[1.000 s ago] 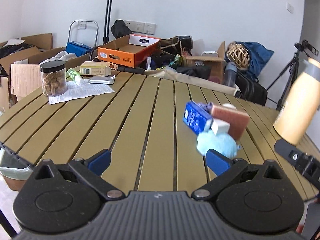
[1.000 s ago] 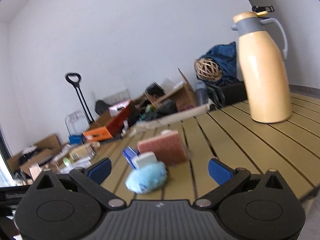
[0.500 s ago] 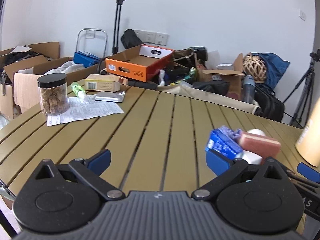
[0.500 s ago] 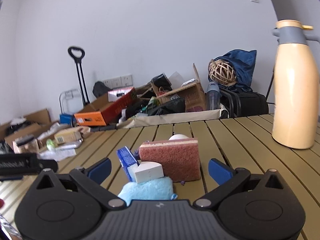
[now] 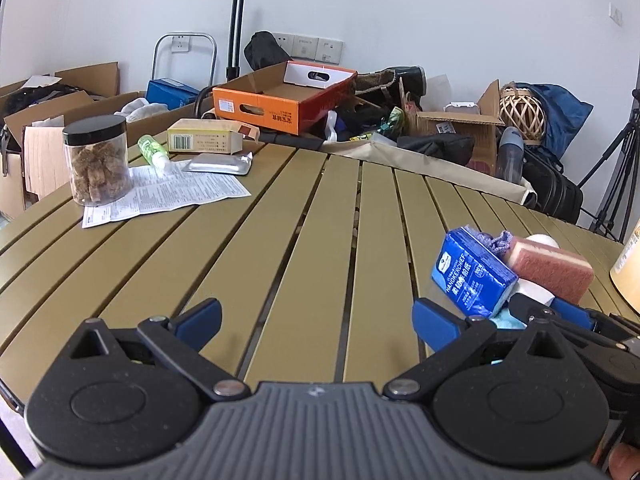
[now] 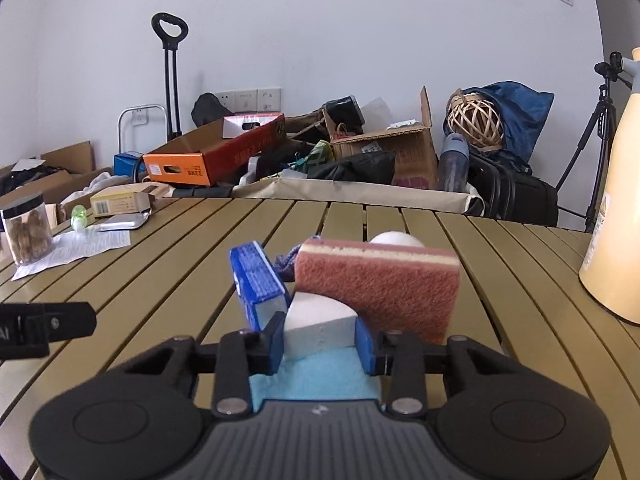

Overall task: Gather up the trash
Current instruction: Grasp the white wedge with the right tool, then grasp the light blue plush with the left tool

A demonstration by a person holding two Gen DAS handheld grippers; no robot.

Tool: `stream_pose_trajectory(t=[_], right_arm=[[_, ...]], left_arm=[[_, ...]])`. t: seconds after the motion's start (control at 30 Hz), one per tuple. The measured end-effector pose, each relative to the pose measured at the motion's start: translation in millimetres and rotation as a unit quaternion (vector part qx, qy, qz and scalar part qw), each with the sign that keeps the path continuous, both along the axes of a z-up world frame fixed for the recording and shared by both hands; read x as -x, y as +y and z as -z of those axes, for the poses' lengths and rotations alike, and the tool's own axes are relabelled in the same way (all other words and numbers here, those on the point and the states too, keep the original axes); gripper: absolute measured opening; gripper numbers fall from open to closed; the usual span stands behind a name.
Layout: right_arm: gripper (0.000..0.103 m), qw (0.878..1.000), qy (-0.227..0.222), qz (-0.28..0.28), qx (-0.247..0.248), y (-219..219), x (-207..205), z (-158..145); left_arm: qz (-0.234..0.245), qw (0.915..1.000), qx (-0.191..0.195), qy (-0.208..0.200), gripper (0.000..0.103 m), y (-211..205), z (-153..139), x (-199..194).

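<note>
the right tongs (image 6: 320,344) are closing on the white foam wedge (image 6: 320,330) in the desk's (image 6: 168,280) trash pile, pads pinching it for lifting; the left tongs (image 5: 316,320) stand spread, empty, nearby.

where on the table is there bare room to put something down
The widest bare stretch of slatted table lies between the printed paper sheet with the jar and the blue tissue pack. It is crowded around the pink sponge, where the right tool is closing on a white foam piece.
</note>
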State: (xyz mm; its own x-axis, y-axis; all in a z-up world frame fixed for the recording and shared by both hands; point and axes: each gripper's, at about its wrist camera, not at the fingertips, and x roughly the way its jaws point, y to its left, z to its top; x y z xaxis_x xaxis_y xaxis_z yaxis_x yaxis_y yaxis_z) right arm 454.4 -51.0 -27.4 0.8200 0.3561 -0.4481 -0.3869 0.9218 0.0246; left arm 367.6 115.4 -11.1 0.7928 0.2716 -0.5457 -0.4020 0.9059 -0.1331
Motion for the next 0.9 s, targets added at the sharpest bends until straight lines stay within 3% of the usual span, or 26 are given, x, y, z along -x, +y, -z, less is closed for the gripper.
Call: stream_pose_trajectory(t=[0.27, 0.57, 0.9], right_arm=[[0.029, 0.999, -0.023, 0.003, -0.041, -26.0, 24.3, -16.7], [0.028, 0.994, -0.063, 0.043, -0.077, -84.2, 70.0, -45.9], [0.028, 0.985, -0.058, 0.119, -0.111, -170.4, 93.6, -38.5]], left_arm=[[0.017, 0.9998, 0.006, -0.003, 0.103, -13.6, 1.0, -6.2], [0.067, 0.9976, 0.006, -0.014, 0.103, -61.1, 1.2, -16.9], [0.111, 0.9932, 0.025, -0.025, 0.103, -112.3, 9.1, -32.8]])
